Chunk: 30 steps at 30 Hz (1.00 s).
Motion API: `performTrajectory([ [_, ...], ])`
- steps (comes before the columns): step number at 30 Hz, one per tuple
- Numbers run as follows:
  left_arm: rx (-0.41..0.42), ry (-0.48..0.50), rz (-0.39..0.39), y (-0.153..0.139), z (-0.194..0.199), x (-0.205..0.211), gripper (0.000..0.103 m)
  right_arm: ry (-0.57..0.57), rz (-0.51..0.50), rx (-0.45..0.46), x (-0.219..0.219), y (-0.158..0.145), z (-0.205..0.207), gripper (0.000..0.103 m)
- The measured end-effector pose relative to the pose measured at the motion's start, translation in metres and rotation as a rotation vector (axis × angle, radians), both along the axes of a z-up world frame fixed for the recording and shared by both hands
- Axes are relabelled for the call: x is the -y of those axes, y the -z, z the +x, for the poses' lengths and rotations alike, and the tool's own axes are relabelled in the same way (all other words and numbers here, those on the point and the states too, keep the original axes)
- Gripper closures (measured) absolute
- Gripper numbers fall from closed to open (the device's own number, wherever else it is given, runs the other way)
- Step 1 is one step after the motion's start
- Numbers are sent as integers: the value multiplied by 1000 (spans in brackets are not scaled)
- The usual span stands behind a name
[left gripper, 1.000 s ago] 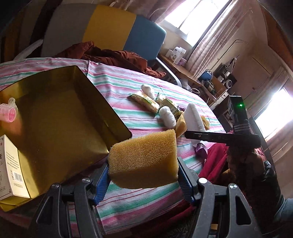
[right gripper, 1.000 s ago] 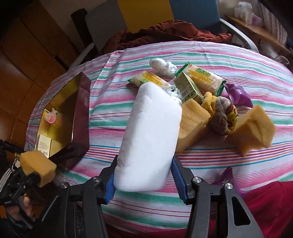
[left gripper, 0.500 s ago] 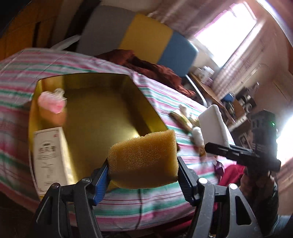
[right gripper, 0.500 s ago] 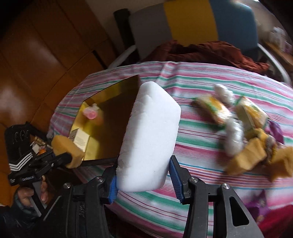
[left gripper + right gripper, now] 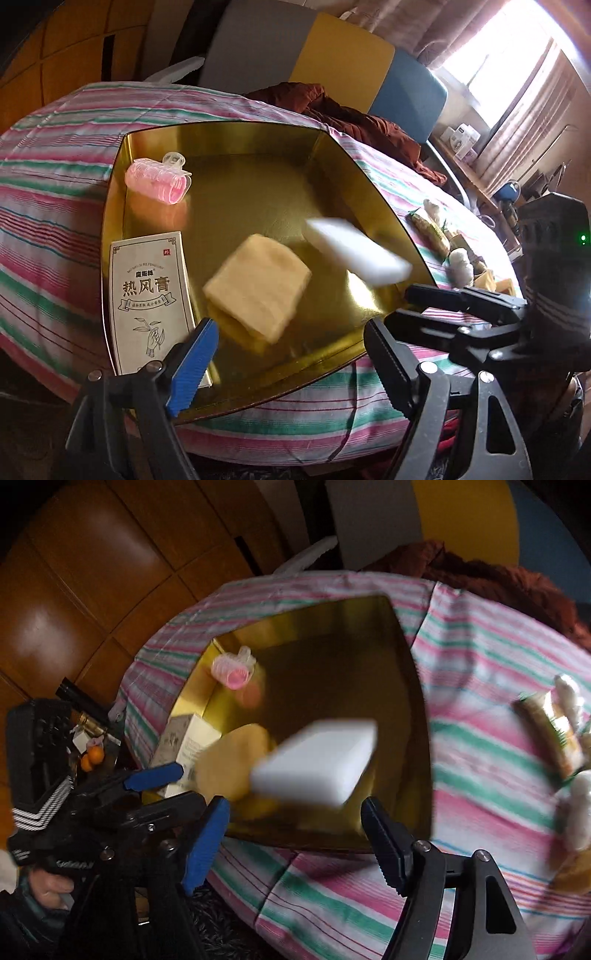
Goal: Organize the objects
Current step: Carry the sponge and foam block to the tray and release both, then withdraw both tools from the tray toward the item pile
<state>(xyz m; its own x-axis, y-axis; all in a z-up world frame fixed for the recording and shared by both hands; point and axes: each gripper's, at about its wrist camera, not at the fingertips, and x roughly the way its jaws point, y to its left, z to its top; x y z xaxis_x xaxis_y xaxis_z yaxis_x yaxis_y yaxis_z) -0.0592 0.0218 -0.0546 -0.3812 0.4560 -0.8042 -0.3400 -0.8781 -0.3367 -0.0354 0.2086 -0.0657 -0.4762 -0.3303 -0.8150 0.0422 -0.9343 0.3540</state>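
The shallow gold metal tray [image 5: 236,155] sits on the table under a pink, green and white striped cloth [image 5: 55,199], and everything here is placed against it. The left claw [image 5: 291,354] hangs over the tray's near edge with its blue-padded jaws spread wide and nothing between them. Just beyond those jaws, the yellow rectangular sponge [image 5: 258,291] shows inside the tray, blurred, so whether it touches the tray floor cannot be told. The right claw [image 5: 295,827] is likewise released, jaws apart over the tray's near rim. The white foam block [image 5: 317,762] lies blurred just beyond it, over the tray's near part and overlapping the yellow sponge in the right wrist view; in the left wrist view the block is beside the sponge, toward the tray's right wall.

In the tray's far left corner rests a pink plastic hair roller [image 5: 159,181]. Along the tray's left wall lies a flat white cardboard box with black Chinese lettering [image 5: 151,299]. Well apart from the tray, to its right on the cloth, sit yellow snack packets [image 5: 430,229] and other small items.
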Motion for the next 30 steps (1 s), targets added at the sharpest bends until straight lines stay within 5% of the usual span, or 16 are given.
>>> performTrajectory([
  [4, -9, -11, 32, -7, 3, 5, 21, 8, -51, -2, -3, 8, 3, 29],
  [11, -107, -73, 47, -29, 12, 13, 21, 49, -58, -88, -12, -12, 23, 10],
  [19, -264, -108, -71, -43, 27, 8, 20, 177, 333, -347, 8, -41, 53, 0],
  [22, -295, -96, -120, -43, 32, 2, 20, 240, 438, -344, 9, -42, 53, 0],
  [27, -316, -70, -167, -40, 38, -7, 20, 278, 221, -262, -17, -32, 52, 2],
  [30, -327, -59, -205, -38, 40, -13, 20, 303, 220, -283, -25, -31, 56, 2],
])
